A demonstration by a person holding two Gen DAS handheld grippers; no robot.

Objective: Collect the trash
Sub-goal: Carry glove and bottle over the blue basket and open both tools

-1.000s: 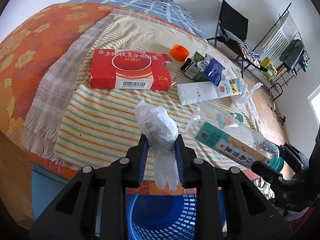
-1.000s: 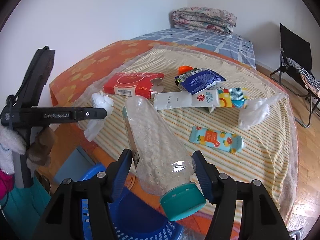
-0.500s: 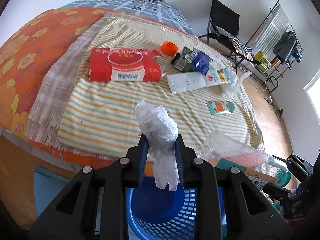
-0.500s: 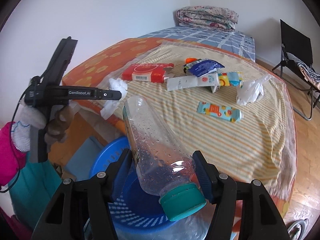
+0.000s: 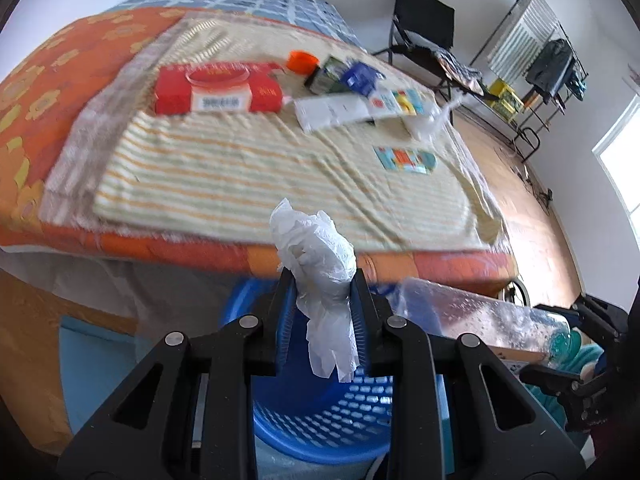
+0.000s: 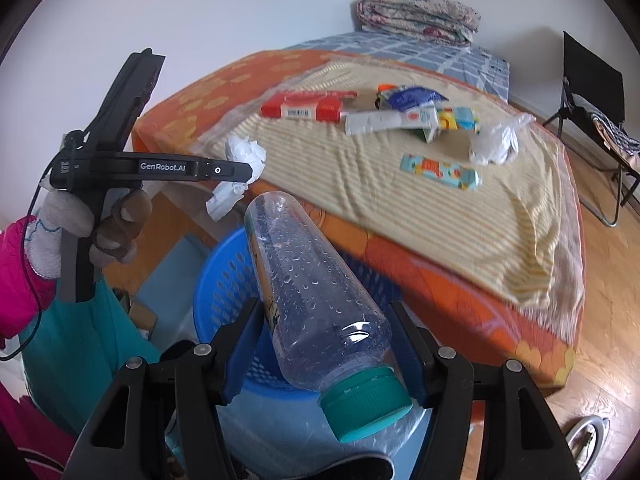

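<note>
— How was the left hand-held gripper (image 5: 322, 322) set?
— Fingers closed in, level and reaching forward, gripped from below by a gloved hand (image 6: 100, 224).
— And the right hand-held gripper (image 6: 326, 354)?
— Fingers spread wider, clamped, angled slightly downward.

White walls, wood floor (image 6: 604, 240), a bed (image 6: 400, 248), black folding chair (image 6: 592, 80), bright window (image 5: 624, 156).

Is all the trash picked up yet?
Not yet. The left gripper holds a crumpled tissue and the right gripper a plastic bottle, both over the blue basket. The red box, tube and wrappers remain on the bed.
</note>
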